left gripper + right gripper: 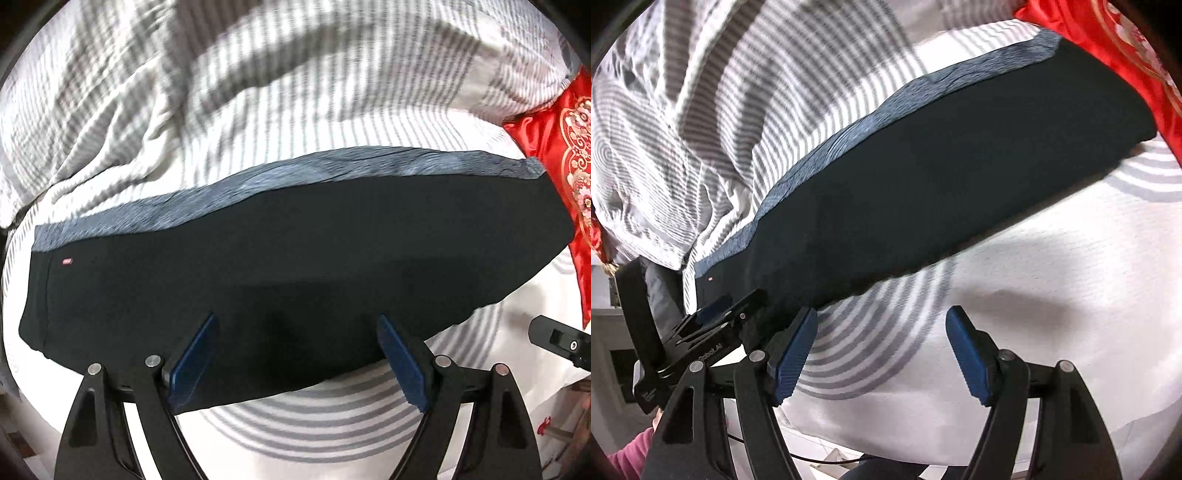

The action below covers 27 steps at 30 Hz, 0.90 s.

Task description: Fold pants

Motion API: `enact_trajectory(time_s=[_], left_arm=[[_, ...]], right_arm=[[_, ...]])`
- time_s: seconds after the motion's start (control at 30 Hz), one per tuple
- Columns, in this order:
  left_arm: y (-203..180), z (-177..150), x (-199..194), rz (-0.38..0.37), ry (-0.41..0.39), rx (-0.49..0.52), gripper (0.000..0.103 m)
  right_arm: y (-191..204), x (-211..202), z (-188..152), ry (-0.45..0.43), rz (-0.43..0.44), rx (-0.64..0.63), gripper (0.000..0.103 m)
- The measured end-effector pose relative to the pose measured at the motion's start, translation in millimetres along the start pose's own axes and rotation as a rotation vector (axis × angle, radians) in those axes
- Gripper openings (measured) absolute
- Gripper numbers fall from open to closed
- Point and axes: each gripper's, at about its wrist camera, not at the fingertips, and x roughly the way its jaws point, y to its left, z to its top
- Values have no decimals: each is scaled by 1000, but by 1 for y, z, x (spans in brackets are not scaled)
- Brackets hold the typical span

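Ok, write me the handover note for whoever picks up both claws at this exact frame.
Left claw: open, jaws straddling the near edge of the pants, not clamped.
Right claw: open, holding nothing, over the striped bedding just off the pants' near edge.
Pants lie as a long dark strip, grey-blue waistband along the far side, one end by the red cushion.
Done: apparently folded lengthwise.
Left: probably fold end to end.

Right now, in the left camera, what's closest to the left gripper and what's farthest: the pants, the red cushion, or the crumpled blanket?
1. The pants, right under the open left gripper, between its fingers.
2. The red cushion, off to the right edge.
3. The crumpled blanket, heaped beyond the pants at the top left.
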Motion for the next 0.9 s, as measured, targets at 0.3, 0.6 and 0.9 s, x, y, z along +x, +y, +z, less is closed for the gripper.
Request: enact_trajectory(time_s=[0.3, 0.6, 0.9], left_arm=[[-66, 34, 2, -5, -32, 53, 88], [-123, 65, 16, -11, -62, 76, 88], [-150, 77, 29, 73, -91, 31, 88]], right_arm=[[-73, -29, 20, -118, 165, 139, 75], [-147, -47, 18, -269, 213, 290, 75], [-190, -49, 24, -389, 335, 371, 75]])
